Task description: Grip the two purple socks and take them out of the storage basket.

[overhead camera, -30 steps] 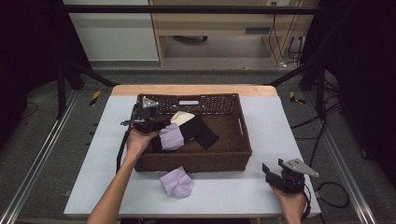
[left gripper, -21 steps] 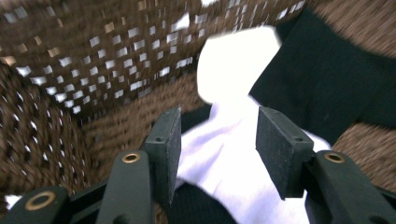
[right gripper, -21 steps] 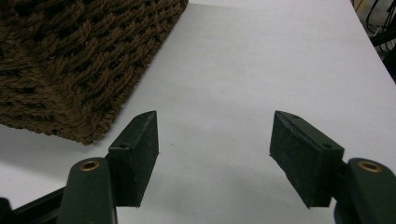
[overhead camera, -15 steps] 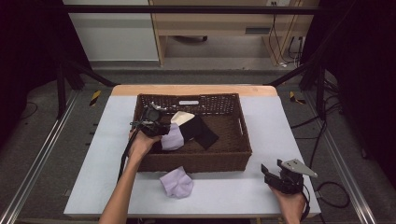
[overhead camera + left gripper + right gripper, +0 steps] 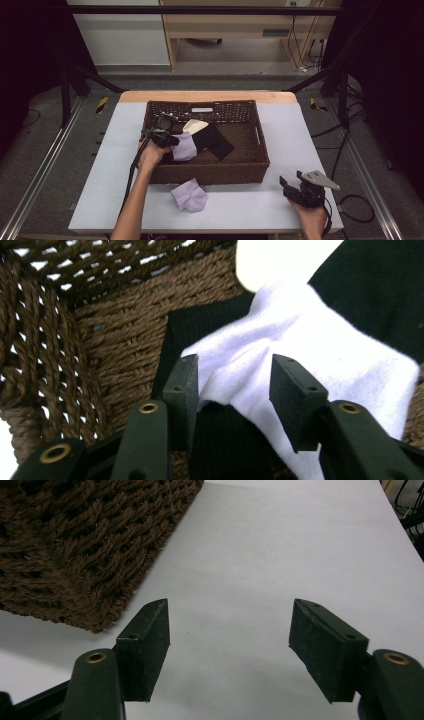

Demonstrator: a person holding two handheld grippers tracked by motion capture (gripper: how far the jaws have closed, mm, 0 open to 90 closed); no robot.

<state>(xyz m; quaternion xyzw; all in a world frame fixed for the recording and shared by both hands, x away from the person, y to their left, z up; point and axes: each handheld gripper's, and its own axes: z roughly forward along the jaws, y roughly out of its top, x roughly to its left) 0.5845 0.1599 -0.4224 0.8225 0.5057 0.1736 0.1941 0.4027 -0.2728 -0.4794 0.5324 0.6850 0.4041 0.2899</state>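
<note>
A grey floor (image 5: 45,165) is seen around the white table (image 5: 310,130). At twelve o'clock a wooden desk (image 5: 240,25) is placed beside a white cabinet (image 5: 125,40). Cables (image 5: 350,150) are trailed at three o'clock.

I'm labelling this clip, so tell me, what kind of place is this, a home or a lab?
Most likely a lab or recording workspace, not a home: a white table inside a dark metal frame, loose cables on the floor, and a woven basket of cloths set out as a test prop.
</note>
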